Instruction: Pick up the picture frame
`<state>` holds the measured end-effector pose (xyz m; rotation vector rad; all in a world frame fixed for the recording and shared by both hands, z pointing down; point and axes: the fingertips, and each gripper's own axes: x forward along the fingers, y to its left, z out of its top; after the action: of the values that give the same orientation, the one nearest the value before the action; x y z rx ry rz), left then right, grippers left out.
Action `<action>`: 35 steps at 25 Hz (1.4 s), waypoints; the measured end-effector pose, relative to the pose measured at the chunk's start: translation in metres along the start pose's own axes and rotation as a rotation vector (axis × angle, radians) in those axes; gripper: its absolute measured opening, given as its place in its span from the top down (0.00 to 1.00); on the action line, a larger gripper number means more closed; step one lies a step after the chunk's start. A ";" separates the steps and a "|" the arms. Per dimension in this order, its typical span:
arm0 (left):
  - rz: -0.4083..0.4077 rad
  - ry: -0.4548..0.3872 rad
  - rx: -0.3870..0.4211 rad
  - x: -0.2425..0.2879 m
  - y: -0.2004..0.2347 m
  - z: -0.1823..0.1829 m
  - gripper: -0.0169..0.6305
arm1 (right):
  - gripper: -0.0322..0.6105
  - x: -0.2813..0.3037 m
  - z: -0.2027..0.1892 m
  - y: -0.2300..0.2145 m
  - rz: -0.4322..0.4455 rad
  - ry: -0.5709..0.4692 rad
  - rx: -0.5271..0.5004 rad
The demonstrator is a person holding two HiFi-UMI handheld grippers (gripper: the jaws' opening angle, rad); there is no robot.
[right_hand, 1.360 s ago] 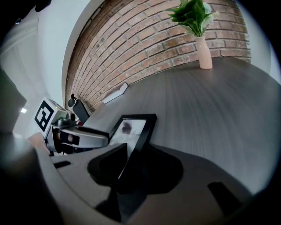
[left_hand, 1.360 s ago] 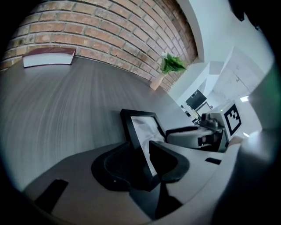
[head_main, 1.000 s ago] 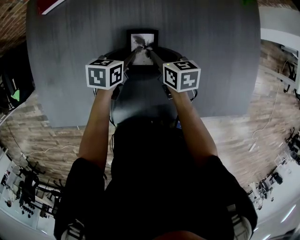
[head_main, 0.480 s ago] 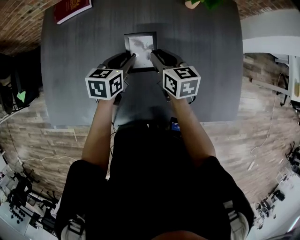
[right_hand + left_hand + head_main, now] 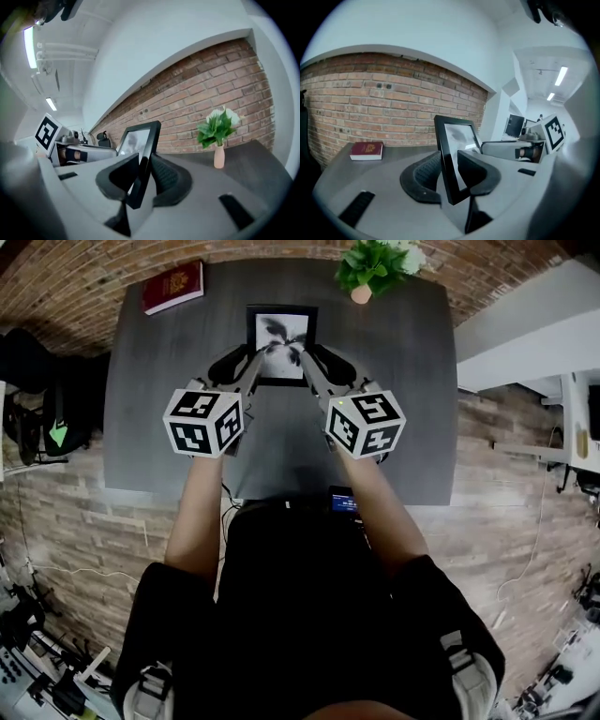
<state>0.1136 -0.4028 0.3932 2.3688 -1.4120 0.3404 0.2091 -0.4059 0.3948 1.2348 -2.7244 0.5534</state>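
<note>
The black picture frame (image 5: 281, 343) with a grey photo hangs above the dark table (image 5: 150, 427), gripped at its two lower corners. My left gripper (image 5: 258, 360) holds its left edge; in the left gripper view the frame (image 5: 457, 140) stands upright between the pads, and the jaws of that gripper (image 5: 450, 176) are closing on it. My right gripper (image 5: 302, 362) is shut on the right edge. In the right gripper view the frame (image 5: 140, 140) is pinched between the pads of that gripper (image 5: 140, 180).
A red book (image 5: 173, 285) lies at the table's far left corner, also visible as the book (image 5: 366, 151). A potted plant (image 5: 375, 266) stands at the far right edge, seen as the plant (image 5: 218, 136). A brick wall runs behind the table.
Both grippers have risen with the frame held between them, and the frame has left the tabletop. The table now looks smaller and farther below, with the book and plant in sight.
</note>
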 end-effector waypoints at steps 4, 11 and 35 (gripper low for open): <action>0.017 -0.079 0.041 -0.022 -0.014 0.032 0.82 | 0.82 -0.020 0.038 0.015 0.024 -0.087 -0.054; 0.017 -0.216 0.098 -0.075 -0.051 0.075 0.85 | 0.82 -0.068 0.087 0.048 0.051 -0.217 -0.132; -0.056 -0.308 0.067 -0.291 -0.156 -0.030 0.85 | 0.82 -0.247 0.008 0.219 0.020 -0.239 -0.216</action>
<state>0.1129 -0.0911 0.2807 2.5959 -1.4789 0.0054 0.2115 -0.1012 0.2665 1.2933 -2.8942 0.1123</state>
